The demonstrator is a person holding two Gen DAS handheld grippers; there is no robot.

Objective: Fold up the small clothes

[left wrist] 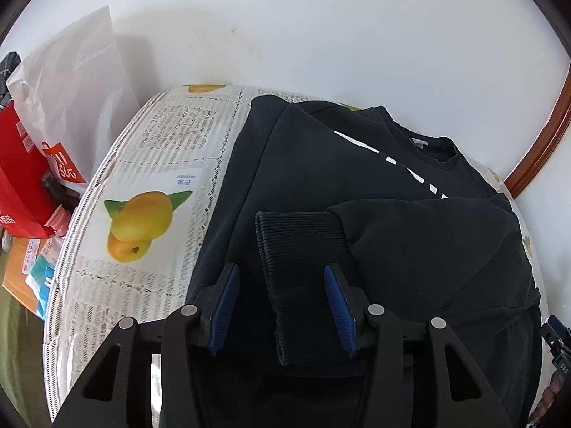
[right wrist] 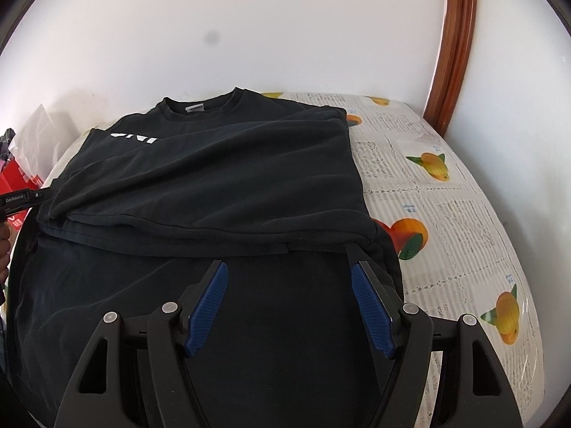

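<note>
A black sweatshirt [left wrist: 321, 178] with white chest marks lies on a round table; it also shows in the right wrist view [right wrist: 214, 178]. One sleeve is folded across the body, and its ribbed cuff [left wrist: 299, 267] lies between the open blue pads of my left gripper [left wrist: 282, 274], not pinched. My right gripper [right wrist: 289, 274] is open and empty, low over the sweatshirt's lower part near its right edge. The left gripper's body [right wrist: 21, 201] shows at the left edge of the right wrist view.
The table [left wrist: 150, 164] has a white lace-print cover with mango pictures [right wrist: 435, 166]. A red box [left wrist: 21, 178] and a white plastic bag [left wrist: 71, 89] stand at the left. A white wall is behind, with a brown wooden frame [right wrist: 456, 46] at the right.
</note>
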